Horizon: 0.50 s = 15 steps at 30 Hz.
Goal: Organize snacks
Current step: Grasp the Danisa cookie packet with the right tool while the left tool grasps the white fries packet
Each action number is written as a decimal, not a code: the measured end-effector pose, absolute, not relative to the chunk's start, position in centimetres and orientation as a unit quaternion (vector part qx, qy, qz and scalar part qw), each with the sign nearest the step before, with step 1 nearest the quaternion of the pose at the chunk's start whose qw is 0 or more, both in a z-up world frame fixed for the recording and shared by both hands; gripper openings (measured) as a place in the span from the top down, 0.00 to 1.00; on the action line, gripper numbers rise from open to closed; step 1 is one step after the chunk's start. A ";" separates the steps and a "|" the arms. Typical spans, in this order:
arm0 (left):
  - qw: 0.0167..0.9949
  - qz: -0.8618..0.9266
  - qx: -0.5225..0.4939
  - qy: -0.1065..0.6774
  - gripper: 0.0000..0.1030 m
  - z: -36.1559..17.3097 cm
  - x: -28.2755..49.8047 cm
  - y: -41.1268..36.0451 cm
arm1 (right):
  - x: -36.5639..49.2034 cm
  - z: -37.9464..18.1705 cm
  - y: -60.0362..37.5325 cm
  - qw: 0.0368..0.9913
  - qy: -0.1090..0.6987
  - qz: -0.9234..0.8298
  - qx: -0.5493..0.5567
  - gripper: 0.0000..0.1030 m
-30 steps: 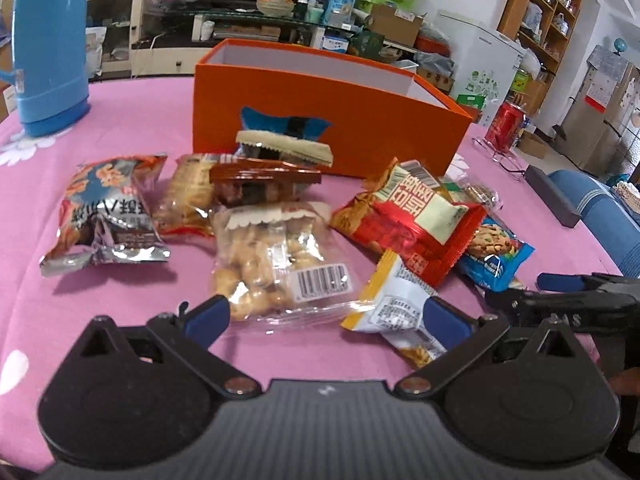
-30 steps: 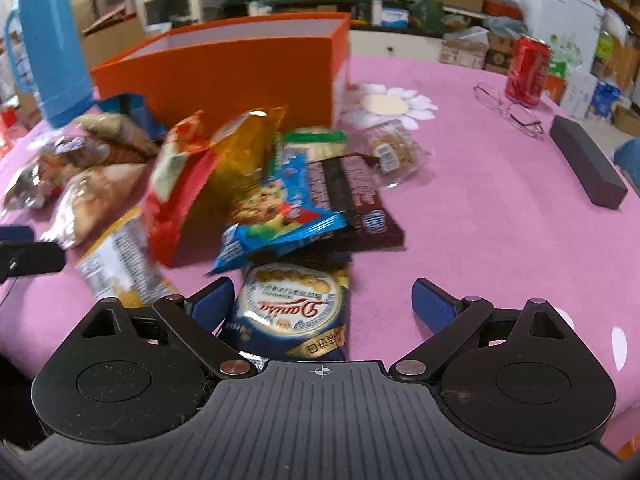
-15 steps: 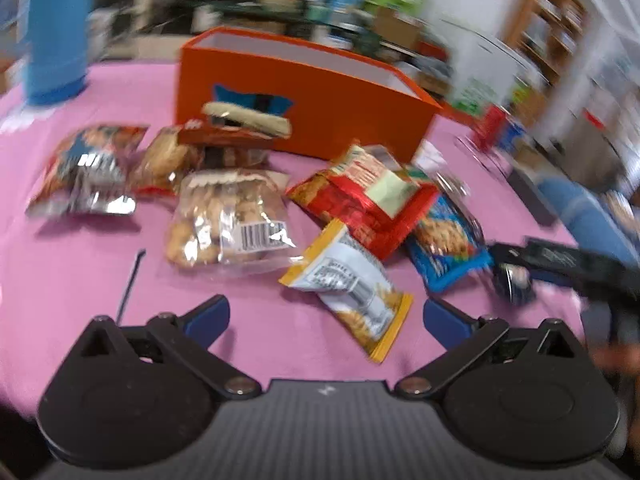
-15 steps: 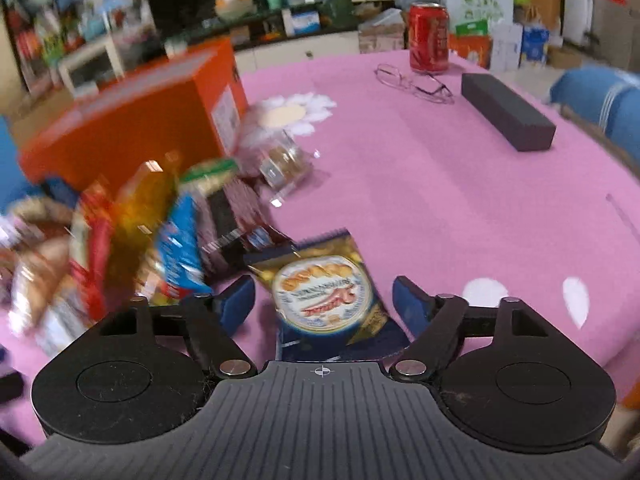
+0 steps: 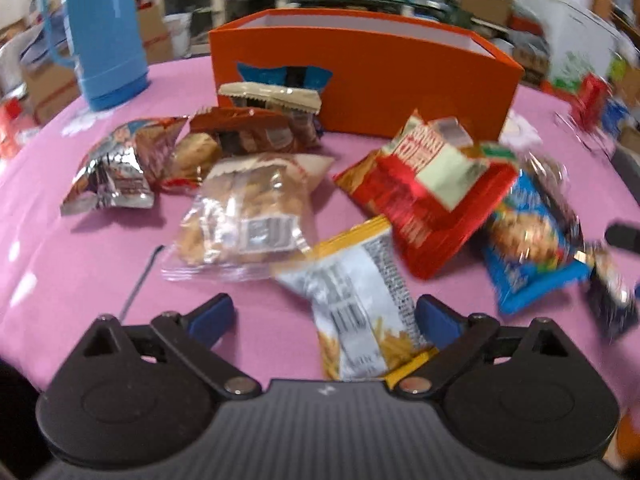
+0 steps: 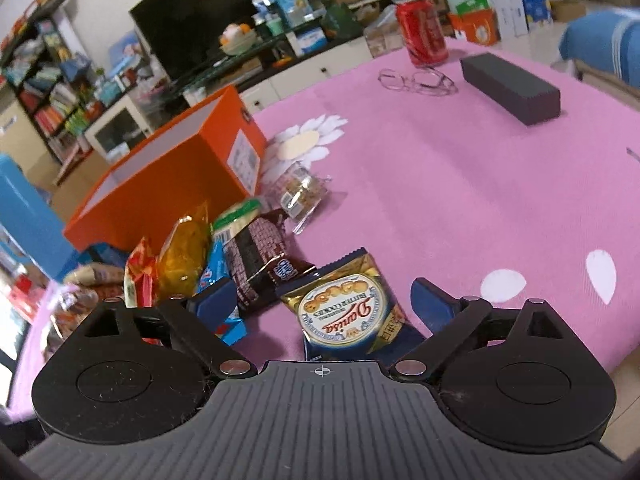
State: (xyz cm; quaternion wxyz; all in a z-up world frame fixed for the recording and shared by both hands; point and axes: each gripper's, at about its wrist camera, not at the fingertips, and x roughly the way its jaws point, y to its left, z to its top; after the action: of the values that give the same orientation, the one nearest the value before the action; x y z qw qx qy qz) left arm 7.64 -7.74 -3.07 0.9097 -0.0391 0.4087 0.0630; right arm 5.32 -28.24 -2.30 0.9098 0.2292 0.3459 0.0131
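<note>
On the pink cloth: we have loose snack packets strewn near an orange box [image 5: 372,80], which stands at the far side with its top open.
Left gripper [image 5: 324,316]: our fingers are spread wide, with the yellow chip bag [image 5: 360,300] lying between them, nearer the right finger; nothing is gripped.
Right gripper [image 6: 324,300]: our fingers are also wide apart, the cookie packet [image 6: 344,312] lying flat between them, not pinched.
Other snacks: a clear biscuit bag [image 5: 244,216], a red packet [image 5: 428,196] and a blue packet [image 5: 528,240] lie beyond the left gripper; a brown wafer pack [image 6: 256,260] lies left of the cookie packet.
Step in hand: we judge both grippers are lined up for a first pick; no packet can be seen inside the box.
Next move: we should close on each packet near its middle, lift it off the cloth, then carry it far over the box wall. Thin foil may slip or crumple, so a firm, level pinch seems wise.
</note>
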 end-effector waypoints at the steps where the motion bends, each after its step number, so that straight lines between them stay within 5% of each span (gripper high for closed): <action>1: 0.909 0.049 -0.035 0.412 0.06 -3.0 7.3 -6.8 | 5.3 -2.4 -28.5 0.907 0.347 0.013 0.237 0.18; 15: 0.914 -0.016 -0.044 0.403 0.03 -2.4 4.5 0.7 | 5.5 -2.0 -25.0 0.920 0.366 0.034 0.137 0.15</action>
State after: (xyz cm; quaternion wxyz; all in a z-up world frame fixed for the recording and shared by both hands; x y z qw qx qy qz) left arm 4.49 0.67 -2.44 0.9138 -0.0442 0.4034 -0.0158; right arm 5.54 -24.99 -1.99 0.9197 0.1368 0.3664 0.0337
